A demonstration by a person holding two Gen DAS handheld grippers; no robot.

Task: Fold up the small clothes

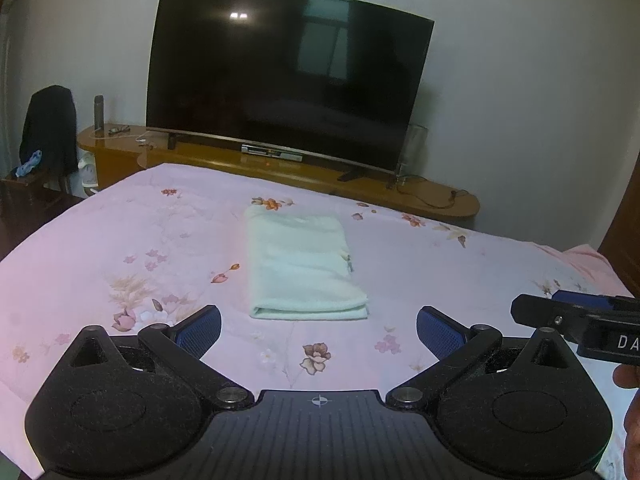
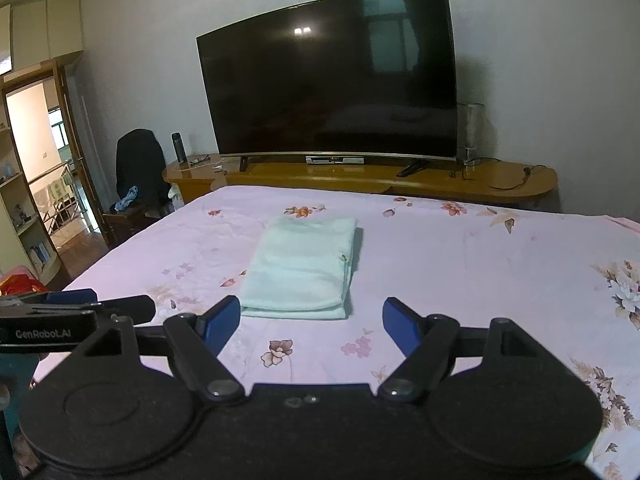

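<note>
Folded pale green cloth (image 1: pixel 302 266) lies flat on the pink floral bedspread (image 1: pixel 120 240), near the middle of the bed, its long side running away from the cameras toward the television (image 1: pixel 288 76). Its nearest edge shows stacked layers, with a rounded fold at the near right corner, and a small tag or seam end sticks out on the right edge. Seen from the right wrist, the same cloth (image 2: pixel 304 270) casts a narrow shadow along its right side on the bedspread (image 2: pixel 480 272).

Left gripper (image 1: pixel 318 330) hovers just short of the cloth's near edge, its blue-padded jaws spread wide with nothing between them but bedspread. Right gripper (image 2: pixel 311 322) is likewise held wide apart and empty, its pads on either side of the cloth's near end without touching it; the left pad sits just beside the cloth's near left corner in that view. Each gripper appears at the edge of the other's view, side by side and near one another. Part of a hand (image 1: pixel 628 380) shows at the right margin of the left wrist view.

Beyond the bed a wooden stand (image 1: pixel 420 196) carries the dark television (image 2: pixel 332 76), a dark bottle (image 2: pixel 179 147), glasses and some cables. A chair draped with dark clothing (image 2: pixel 138 168) stands to the left, and an open doorway (image 2: pixel 44 160) shows further left in the right wrist view
</note>
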